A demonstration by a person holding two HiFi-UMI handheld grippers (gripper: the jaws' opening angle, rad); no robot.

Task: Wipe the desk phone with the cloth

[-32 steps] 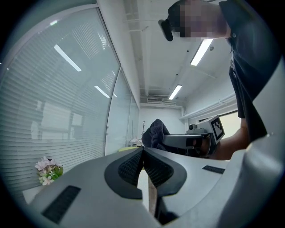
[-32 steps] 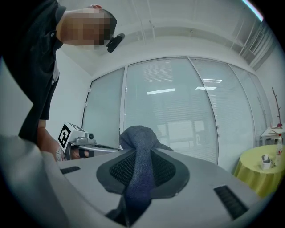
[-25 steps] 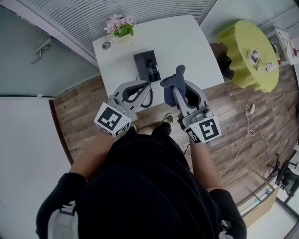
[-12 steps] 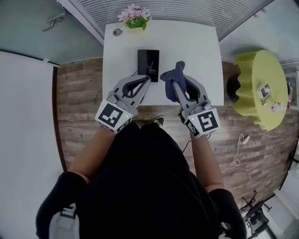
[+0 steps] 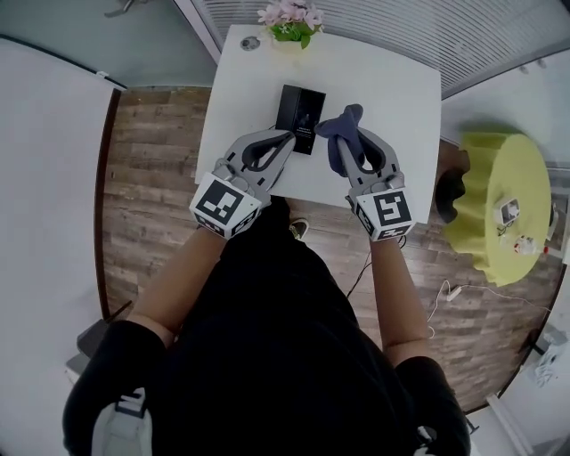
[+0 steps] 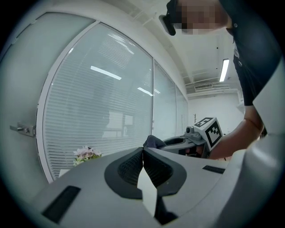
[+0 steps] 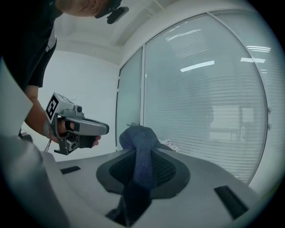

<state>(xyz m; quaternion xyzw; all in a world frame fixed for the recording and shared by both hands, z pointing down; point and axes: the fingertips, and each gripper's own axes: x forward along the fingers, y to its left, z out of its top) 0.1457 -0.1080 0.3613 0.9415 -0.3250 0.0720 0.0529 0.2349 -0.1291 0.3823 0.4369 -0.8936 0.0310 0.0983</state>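
Head view, looking down past the person (image 5: 267, 356) in a dark top: both arms are reaching forward over the desk edge. Left gripper (image 5: 287, 138) is pointing ahead w/ jaws pressed together and nothing in them. Left gripper view is confirming that, pads meeting at the tip. Right gripper (image 5: 343, 141) is clamping the cloth (image 5: 342, 123), a dark blue wad bulging out past the tips. Right gripper view is showing the fabric running down btw the pads, so the bite is looking deep.

Beyond the tips, the phone (image 5: 300, 109) is lying flat on the white desk (image 5: 401, 107), just ahead of the left gripper and just left of the cloth. Can't tell from above whether anything is touching it. Flowers (image 5: 289, 16) are sitting at the desk's far edge, by the blinds (image 5: 401, 27).

Handling, my guess: cloth is soft, light, limp. The wad beyond the tips is the bit to wipe with, so prob. no regrip is needed. Phone is stiff but prob. light, likely to be sliding on that smooth top if pushed hard. The empty gripper is best steadying it at a side edge, not on top.

Views: only head view is showing phone and desk. Both gripper views are looking over them at the blinds and at each other, w/ the phone hidden below the gripper bodies.
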